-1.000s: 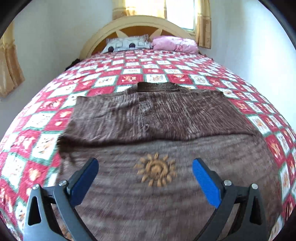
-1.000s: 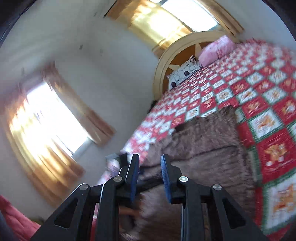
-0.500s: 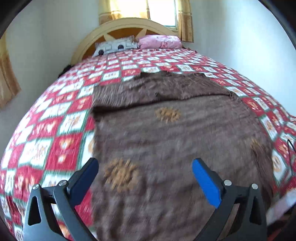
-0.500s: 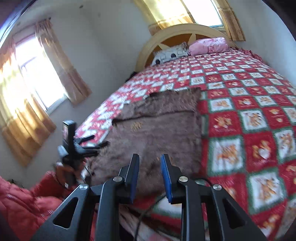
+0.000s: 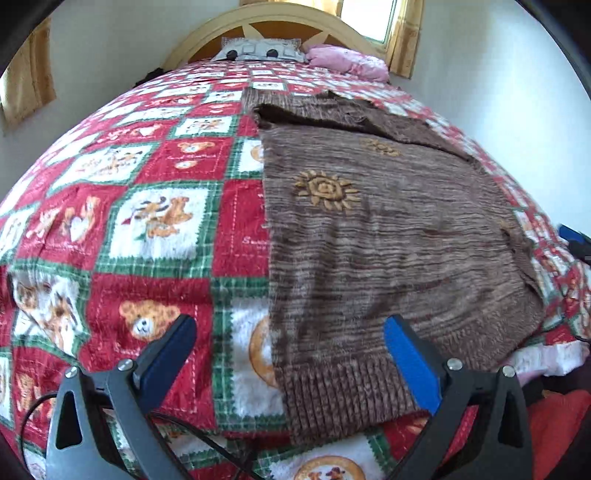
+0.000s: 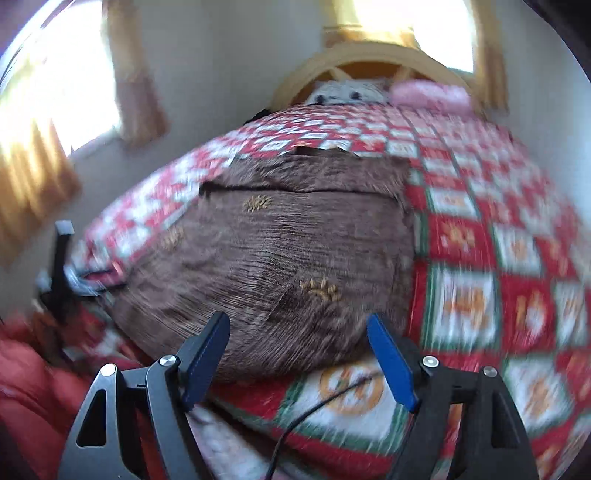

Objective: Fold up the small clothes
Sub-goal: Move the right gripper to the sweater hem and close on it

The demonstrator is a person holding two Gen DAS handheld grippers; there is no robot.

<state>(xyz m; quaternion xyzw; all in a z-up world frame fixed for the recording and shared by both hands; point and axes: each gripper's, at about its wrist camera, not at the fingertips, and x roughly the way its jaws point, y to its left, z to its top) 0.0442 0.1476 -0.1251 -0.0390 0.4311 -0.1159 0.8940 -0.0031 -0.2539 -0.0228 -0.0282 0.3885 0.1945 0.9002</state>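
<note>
A brown knitted sweater (image 5: 388, 236) with tan sun patterns lies flat on the bed, its far part folded over on itself. It also shows in the right wrist view (image 6: 291, 251), blurred. My left gripper (image 5: 290, 354) is open and empty above the sweater's ribbed near-left hem corner. My right gripper (image 6: 299, 350) is open and empty at the sweater's near edge. The left gripper (image 6: 61, 266) shows at the left of the right wrist view; the right gripper's blue tip (image 5: 574, 236) shows at the right edge of the left wrist view.
The bed is covered by a red, white and green teddy-bear quilt (image 5: 147, 221). A curved wooden headboard (image 5: 266, 29), a grey pillow (image 5: 258, 48) and a pink pillow (image 5: 347, 61) are at the far end. A black cable (image 6: 314, 410) and red fabric (image 6: 26, 387) lie near the bed's front edge.
Both grippers have pulled back toward the bed's near edge. My right gripper has opened from shut. The left view has shifted so the sweater now lies to its right.
</note>
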